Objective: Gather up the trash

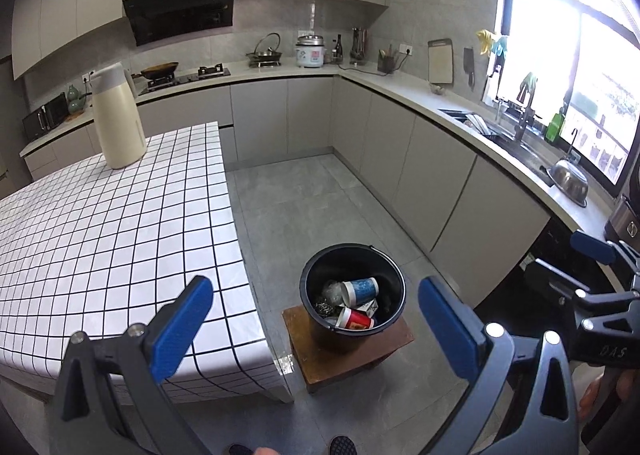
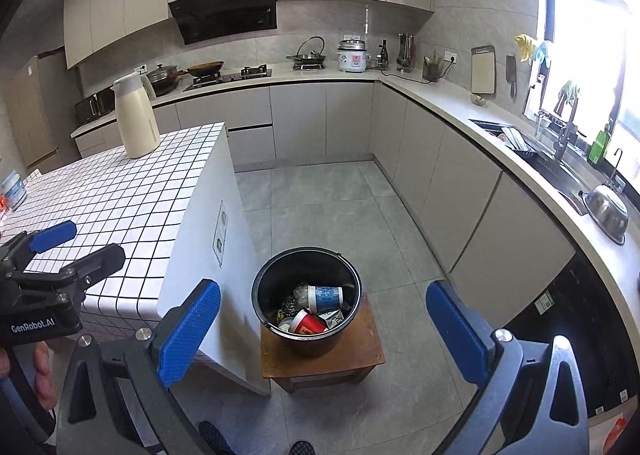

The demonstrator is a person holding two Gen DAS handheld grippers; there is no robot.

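Observation:
A black bucket (image 1: 394, 287) stands on a low wooden stool (image 1: 348, 355) on the floor beside the table. It holds trash: a blue paper cup (image 1: 360, 289), a red cup (image 1: 356, 319), a steel scourer and scraps. It also shows in the right wrist view (image 2: 264, 287), with the blue cup (image 2: 326, 297) and red cup (image 2: 308, 322). My left gripper (image 1: 316, 329) is open and empty, above and short of the bucket. My right gripper (image 2: 324, 331) is open and empty, also above the bucket. A blue-white tub (image 2: 13, 191) sits at the table's far left edge.
The checkered table (image 1: 100, 247) carries a cream thermos jug (image 1: 118, 119). Kitchen counters (image 1: 400, 85) run along the back and right, with a sink and a steel bowl (image 1: 570, 179). Grey floor tiles (image 1: 320, 207) lie between table and cabinets.

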